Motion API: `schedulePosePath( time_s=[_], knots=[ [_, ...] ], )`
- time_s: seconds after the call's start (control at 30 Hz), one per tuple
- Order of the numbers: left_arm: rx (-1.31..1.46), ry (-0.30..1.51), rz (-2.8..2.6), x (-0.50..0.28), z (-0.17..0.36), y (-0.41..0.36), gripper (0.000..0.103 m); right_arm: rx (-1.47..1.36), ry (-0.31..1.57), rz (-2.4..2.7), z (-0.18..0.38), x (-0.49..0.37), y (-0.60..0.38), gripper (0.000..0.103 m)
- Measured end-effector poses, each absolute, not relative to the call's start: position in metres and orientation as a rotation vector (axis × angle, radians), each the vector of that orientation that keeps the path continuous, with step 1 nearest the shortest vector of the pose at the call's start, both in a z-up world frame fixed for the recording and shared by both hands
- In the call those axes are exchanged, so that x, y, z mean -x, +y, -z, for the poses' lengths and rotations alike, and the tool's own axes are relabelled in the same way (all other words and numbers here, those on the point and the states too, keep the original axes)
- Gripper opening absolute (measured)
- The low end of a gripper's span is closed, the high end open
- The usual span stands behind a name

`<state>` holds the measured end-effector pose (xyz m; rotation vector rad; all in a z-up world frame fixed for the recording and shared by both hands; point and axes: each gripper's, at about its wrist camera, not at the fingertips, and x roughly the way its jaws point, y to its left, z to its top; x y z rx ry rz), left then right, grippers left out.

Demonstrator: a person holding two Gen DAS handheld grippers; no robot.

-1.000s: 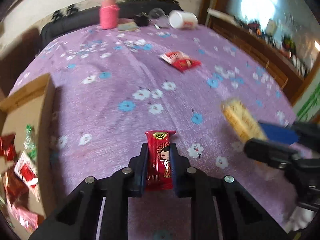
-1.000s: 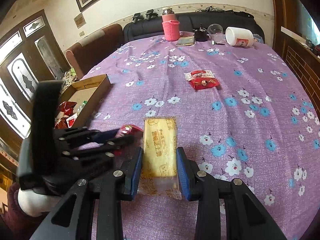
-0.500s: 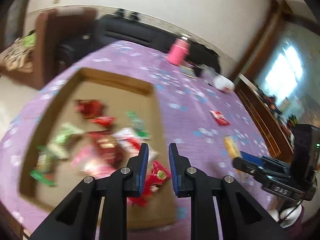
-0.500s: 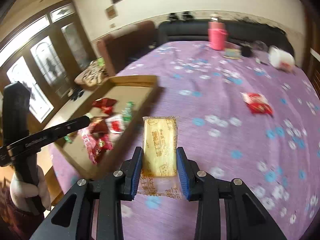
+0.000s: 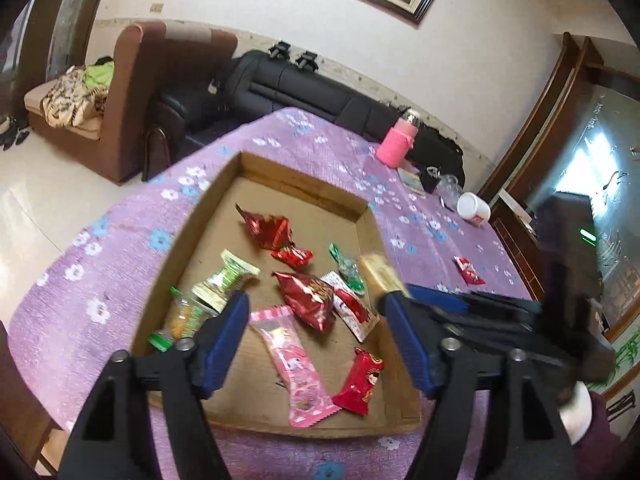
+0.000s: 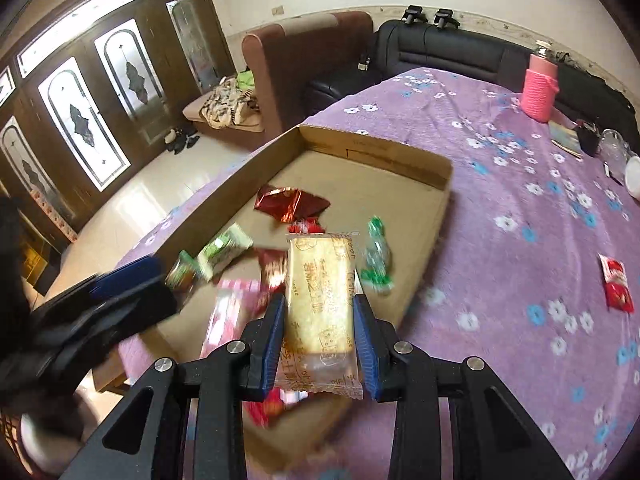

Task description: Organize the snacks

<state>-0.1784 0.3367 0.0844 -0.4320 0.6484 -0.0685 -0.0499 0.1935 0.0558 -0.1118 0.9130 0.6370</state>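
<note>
Left wrist view: the left gripper (image 5: 316, 336) hangs over the cardboard box (image 5: 208, 200) on the purple flowered tablecloth (image 5: 80, 280), its jaws opening with nothing between them. Below lie a red doll-print packet (image 5: 358, 380) near the box's near corner and a pink packet (image 5: 298, 368) beside it, among other snacks. The right gripper (image 5: 394, 294) enters from the right, carrying a yellow snack bar (image 5: 378, 274) over the box's right wall.

Right wrist view: the right gripper (image 6: 320, 320) is clamped on the yellow snack bar (image 6: 320, 292), above the box (image 6: 380, 152). 1 red packet (image 6: 616, 282) lies on the cloth, well apart from the box. A pink bottle (image 6: 538, 90) stands far back.
</note>
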Motion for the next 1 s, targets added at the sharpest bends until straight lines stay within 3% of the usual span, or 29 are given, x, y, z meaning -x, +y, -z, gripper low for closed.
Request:
schedulePosePath(
  time_s=[0.3,0.5,0.63,0.83,1.0],
  knots=[
    [0.449,0.621,0.032,0.194,-0.083,0.361,0.084,0.116,0.957,-0.547,-0.034,-0.009,0.23,0.037],
    [0.486,0.613,0.03,0.2,-0.081,0.372,0.084,0.067,0.922,-0.535,-0.05,-0.006,0.21,0.037],
    [0.46,0.608,0.014,0.203,-0.09,0.362,0.084,0.046,0.862,-0.498,-0.07,0.008,0.17,0.038],
    [0.481,0.626,-0.017,0.197,-0.123,0.341,0.1,-0.042,0.777,-0.364,-0.1,0.016,0.074,0.046],
    [0.514,0.584,0.238,0.192,-0.129,0.296,0.101,-0.174,0.762,-0.218,-0.108,0.007,-0.025,0.05]
  ],
)
